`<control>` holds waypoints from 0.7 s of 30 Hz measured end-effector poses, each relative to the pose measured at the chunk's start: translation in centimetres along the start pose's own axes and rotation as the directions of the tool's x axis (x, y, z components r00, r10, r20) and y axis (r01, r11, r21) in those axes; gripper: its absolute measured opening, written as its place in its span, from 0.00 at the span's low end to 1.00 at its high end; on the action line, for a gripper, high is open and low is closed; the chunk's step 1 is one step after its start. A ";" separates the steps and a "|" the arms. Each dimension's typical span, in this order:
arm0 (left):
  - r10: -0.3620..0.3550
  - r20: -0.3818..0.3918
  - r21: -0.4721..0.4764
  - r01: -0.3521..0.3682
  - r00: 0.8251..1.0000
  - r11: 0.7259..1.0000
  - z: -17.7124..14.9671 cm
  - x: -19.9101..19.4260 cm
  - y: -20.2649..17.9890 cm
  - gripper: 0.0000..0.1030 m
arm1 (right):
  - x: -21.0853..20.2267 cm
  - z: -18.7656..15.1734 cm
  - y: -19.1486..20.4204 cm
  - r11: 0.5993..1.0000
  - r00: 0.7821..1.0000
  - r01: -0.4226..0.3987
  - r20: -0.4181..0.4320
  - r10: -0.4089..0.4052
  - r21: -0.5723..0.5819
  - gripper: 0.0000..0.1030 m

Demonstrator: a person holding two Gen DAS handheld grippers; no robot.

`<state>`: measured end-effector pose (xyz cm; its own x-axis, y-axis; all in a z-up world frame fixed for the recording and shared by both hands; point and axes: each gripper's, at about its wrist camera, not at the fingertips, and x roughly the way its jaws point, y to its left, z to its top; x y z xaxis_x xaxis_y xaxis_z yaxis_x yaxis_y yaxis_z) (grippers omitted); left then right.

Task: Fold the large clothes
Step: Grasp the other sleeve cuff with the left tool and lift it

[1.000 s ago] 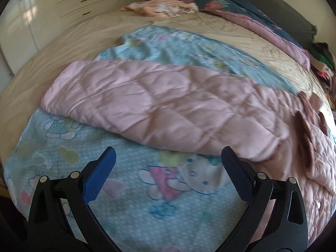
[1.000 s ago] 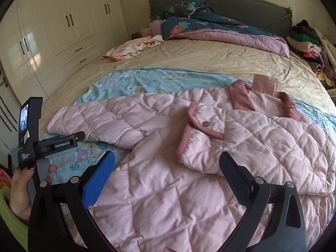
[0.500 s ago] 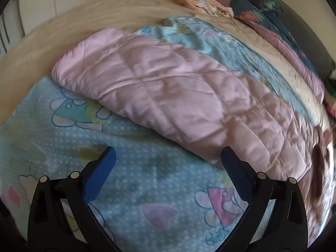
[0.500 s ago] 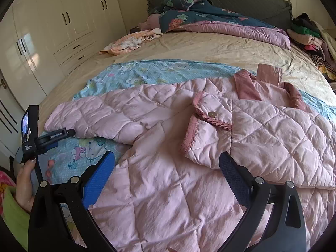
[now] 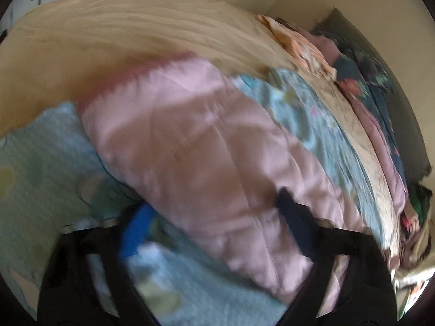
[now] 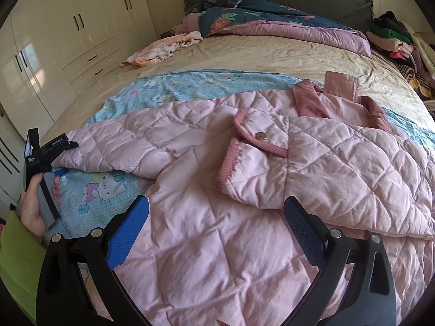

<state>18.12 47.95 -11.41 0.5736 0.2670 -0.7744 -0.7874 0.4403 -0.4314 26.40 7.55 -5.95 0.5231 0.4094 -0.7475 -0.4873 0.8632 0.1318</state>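
Bed (image 6: 272, 54): beige sheet, carries everything listed.
Blue cartoon blanket (image 6: 174, 87): spread across the bed, under the jacket.
Pink quilted jacket (image 6: 244, 190): flat on the blanket, one front panel folded in.
Sleeve (image 5: 195, 149): stretches off the jacket's left side, cuff at the far end.
Left gripper (image 5: 214, 225): over the sleeve, jaws closing with sleeve fabric between them; view blurred, pad contact not clear.
Right gripper (image 6: 214, 225): above the jacket's lower body, jaws released, nothing held.
Risk: closing mid-sleeve may pinch the blanket too, dragging it along.
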 end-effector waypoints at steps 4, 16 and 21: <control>-0.012 0.027 -0.015 0.012 1.000 1.000 1.3 -0.8 0.5 0.27 | -1.0 0.1 -0.9 1.000 1.000 0.003 0.016 -0.003 0.022 0.96; -0.196 0.200 0.162 0.165 0.960 0.973 1.0 -12.2 -6.9 0.11 | -5.4 0.5 -2.1 0.998 0.995 -0.018 0.098 0.011 0.064 0.96; -0.270 0.221 0.275 0.206 0.937 0.939 -0.7 -16.4 -11.5 0.11 | -7.5 0.2 -2.6 0.996 0.990 -0.027 0.139 0.015 0.086 0.96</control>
<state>17.60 37.87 5.95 0.7999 0.3206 -0.5074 -0.5595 0.7042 -0.4371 23.95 2.28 -0.57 0.6074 0.4595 -0.6480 -0.4397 0.8739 0.2075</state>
